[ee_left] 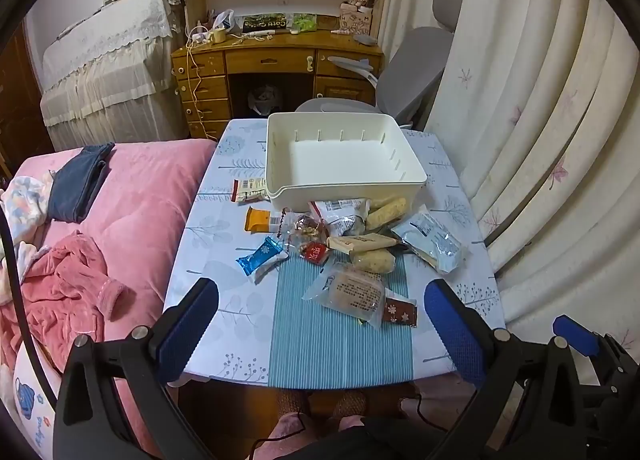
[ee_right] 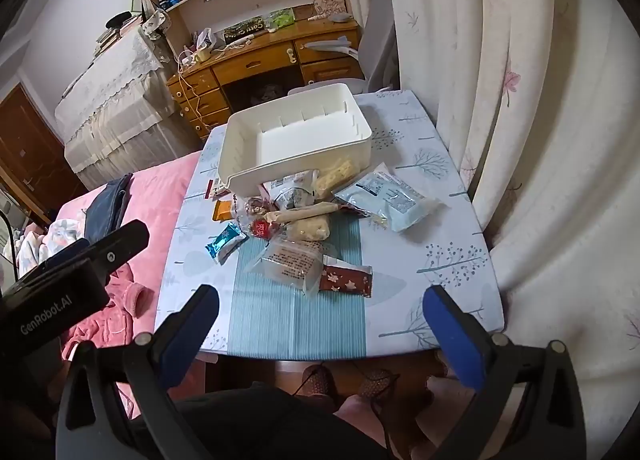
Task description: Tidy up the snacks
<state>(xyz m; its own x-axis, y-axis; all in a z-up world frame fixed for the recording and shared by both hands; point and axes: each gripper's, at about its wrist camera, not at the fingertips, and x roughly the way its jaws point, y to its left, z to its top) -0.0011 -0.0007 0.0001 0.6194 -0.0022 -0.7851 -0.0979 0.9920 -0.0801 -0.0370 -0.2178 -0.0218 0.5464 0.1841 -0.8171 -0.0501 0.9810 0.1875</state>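
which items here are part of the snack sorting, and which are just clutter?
Job:
white bin, empty
blue wrapper snack
orange packet
clear-bagged bun
pale blue pouch
brown star packet

Lying about:
pink robe and folded dark garment on the bed
wooden desk
grey chair

Readable text is scarce. White "GenRobot.AI" runs along the black body of the left gripper (ee_right: 60, 292), seen in right wrist view. A dark packet on the desk (ee_left: 266, 23) shows yellowish lettering, upside down, approx. "Corn C…", rest unclear. The quilt edge (ee_left: 40, 426) at bottom left carries blue script, too curved to read. Red snack packet (ee_left: 314, 252) has white characters, illegible. The clear bun wrapper (ee_left: 354, 292) and pale blue pouch (ee_left: 430, 238) carry fine print, too small to read.
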